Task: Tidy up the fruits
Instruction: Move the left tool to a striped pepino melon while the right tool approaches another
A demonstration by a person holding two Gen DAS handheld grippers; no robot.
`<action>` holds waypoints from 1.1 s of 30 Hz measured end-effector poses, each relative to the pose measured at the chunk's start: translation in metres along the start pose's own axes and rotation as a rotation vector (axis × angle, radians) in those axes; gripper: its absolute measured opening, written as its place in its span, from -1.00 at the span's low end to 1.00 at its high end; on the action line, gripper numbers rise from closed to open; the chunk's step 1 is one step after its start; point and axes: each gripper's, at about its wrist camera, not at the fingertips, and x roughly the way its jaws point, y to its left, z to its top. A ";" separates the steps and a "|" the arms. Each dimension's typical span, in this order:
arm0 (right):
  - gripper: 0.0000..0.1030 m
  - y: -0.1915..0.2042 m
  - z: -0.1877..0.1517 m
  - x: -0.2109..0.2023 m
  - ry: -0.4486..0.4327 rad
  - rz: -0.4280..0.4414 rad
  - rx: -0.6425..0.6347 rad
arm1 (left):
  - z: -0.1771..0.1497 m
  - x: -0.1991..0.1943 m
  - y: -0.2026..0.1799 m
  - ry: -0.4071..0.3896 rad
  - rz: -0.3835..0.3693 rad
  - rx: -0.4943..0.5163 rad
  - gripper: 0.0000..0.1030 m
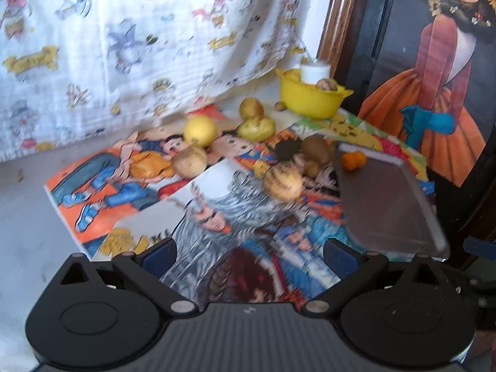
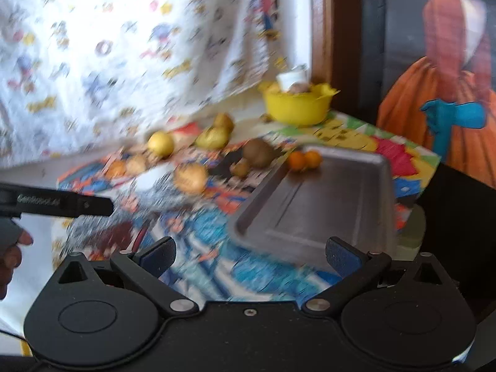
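Several fruits lie loose on a table covered with cartoon posters (image 1: 217, 210): a yellow round fruit (image 1: 199, 129), pale pears (image 1: 256, 127), a tan round fruit (image 1: 282, 183), a brown kiwi (image 1: 316, 150). Two small oranges (image 1: 353, 160) sit at the far end of a metal tray (image 1: 390, 204) on the right. My left gripper (image 1: 249, 255) is open and empty, short of the fruit. My right gripper (image 2: 251, 255) is open and empty near the tray (image 2: 325, 204), where the oranges (image 2: 305, 159) lie. The left gripper (image 2: 62, 204) shows at the left edge of the right wrist view.
A yellow bowl (image 1: 313, 99) holding a white cup (image 1: 314, 73) and some fruit stands at the back. A patterned white cloth (image 1: 139, 46) hangs behind the table. A painting of a figure in an orange skirt (image 1: 434, 93) leans at the right. A hand (image 2: 12, 260) shows at the left.
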 end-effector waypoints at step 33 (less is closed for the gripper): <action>0.99 0.058 0.094 0.095 -0.070 0.147 -0.176 | 0.067 0.044 0.086 0.031 0.125 0.031 0.99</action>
